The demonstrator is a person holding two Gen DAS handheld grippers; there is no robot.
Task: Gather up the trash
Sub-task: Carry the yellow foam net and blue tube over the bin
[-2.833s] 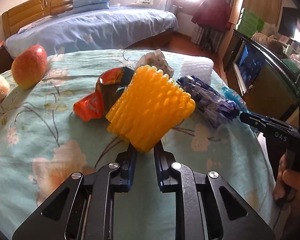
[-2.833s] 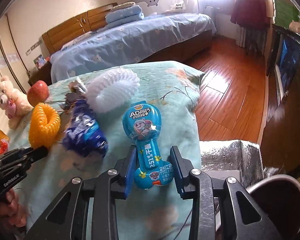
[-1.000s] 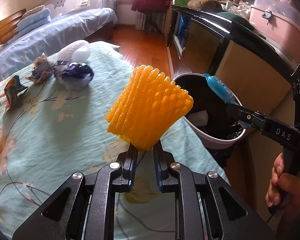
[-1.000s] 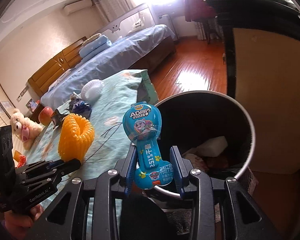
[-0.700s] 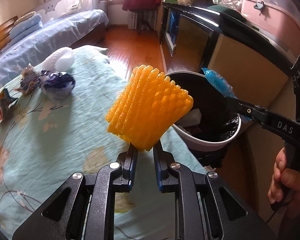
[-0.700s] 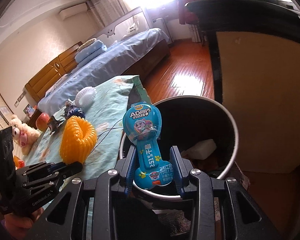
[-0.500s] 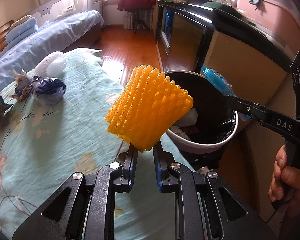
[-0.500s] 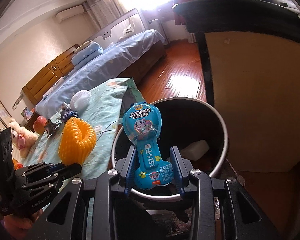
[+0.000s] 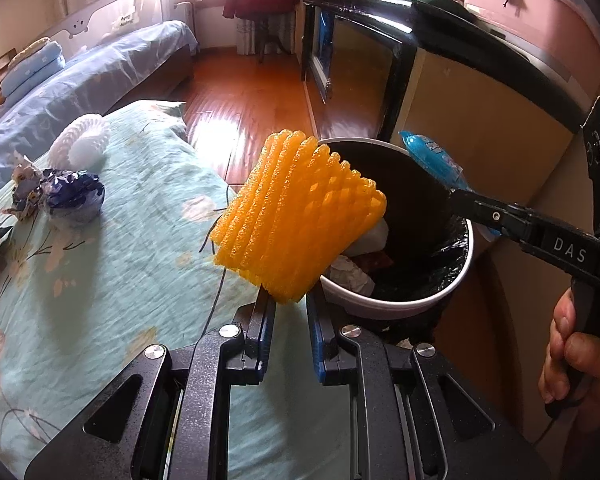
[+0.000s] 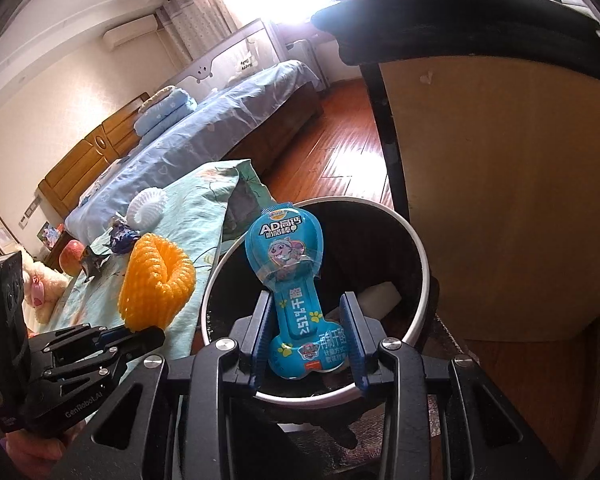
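Note:
My left gripper [image 9: 288, 300] is shut on an orange foam fruit net [image 9: 296, 216] and holds it beside the near rim of a white trash bin with a black liner [image 9: 432, 300]. My right gripper [image 10: 306, 320] is shut on a blue snack wrapper [image 10: 288, 272] and holds it above the bin's opening [image 10: 380, 248]. The wrapper also shows in the left wrist view [image 9: 432, 158], over the bin's far side. The net shows in the right wrist view [image 10: 156, 280], left of the bin. Trash lies inside the bin.
On the floral cloth [image 9: 120, 260] lie a white foam net [image 9: 80, 144], a blue-purple wrapper [image 9: 74, 198] and a crumpled wrapper [image 9: 24, 184]. An apple [image 10: 72, 262] and a plush toy [image 10: 40, 284] sit further back. A dark-topped cabinet [image 9: 480, 120] stands behind the bin.
Both grippers have carried their items from over the cloth to the bin. The wrapper now hangs over the bin's opening and the net has come up to its rim.

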